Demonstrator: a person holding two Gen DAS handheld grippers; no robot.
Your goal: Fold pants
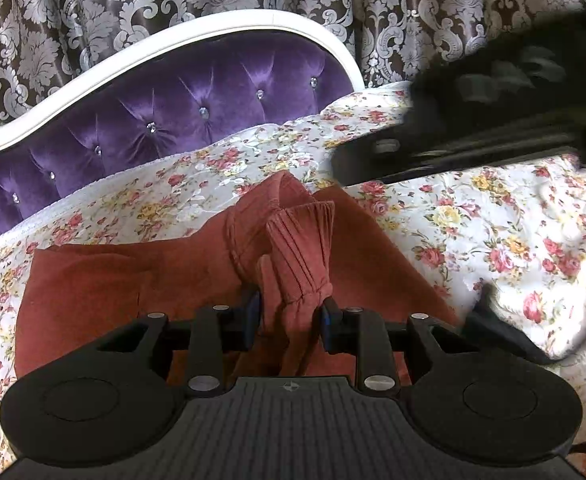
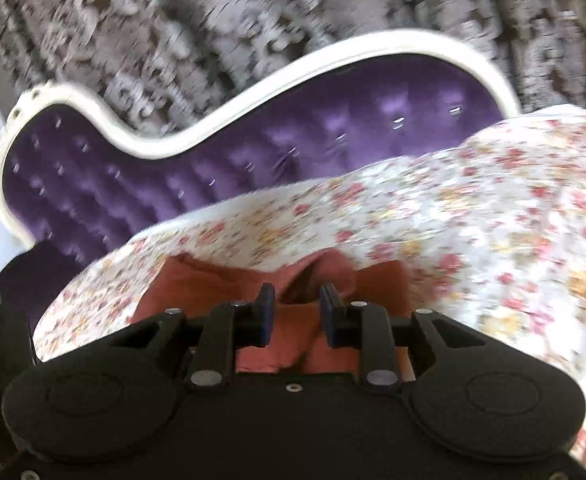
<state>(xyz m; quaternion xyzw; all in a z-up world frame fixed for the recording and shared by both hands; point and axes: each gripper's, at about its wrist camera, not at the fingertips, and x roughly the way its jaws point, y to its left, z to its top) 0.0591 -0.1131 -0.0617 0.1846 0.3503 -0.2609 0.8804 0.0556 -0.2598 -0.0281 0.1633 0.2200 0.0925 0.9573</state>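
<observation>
Bed (image 1: pixel 493 216) with flower sheet holds red pants (image 1: pixel 105 280), flat toward 9 o'clock. Left tongs (image 1: pixel 291 312) pinch bunched waistband (image 1: pixel 301 236). Right tongs (image 2: pixel 293 304) spread, empty, over pants (image 2: pixel 293 344). Tip: lay band down gently, smooth bump.

Rust-red pants (image 1: pixel 105 280): matt cloth, ribbed at gathered waistband (image 1: pixel 297 248). Floral bedspread (image 1: pixel 493 232): smooth printed cloth. Purple headboard (image 1: pixel 197 112): glossy tufted velvet, white lacquered frame, glassy studs. Left gripper (image 1: pixel 292 312): matt black plastic, metal pins.
</observation>
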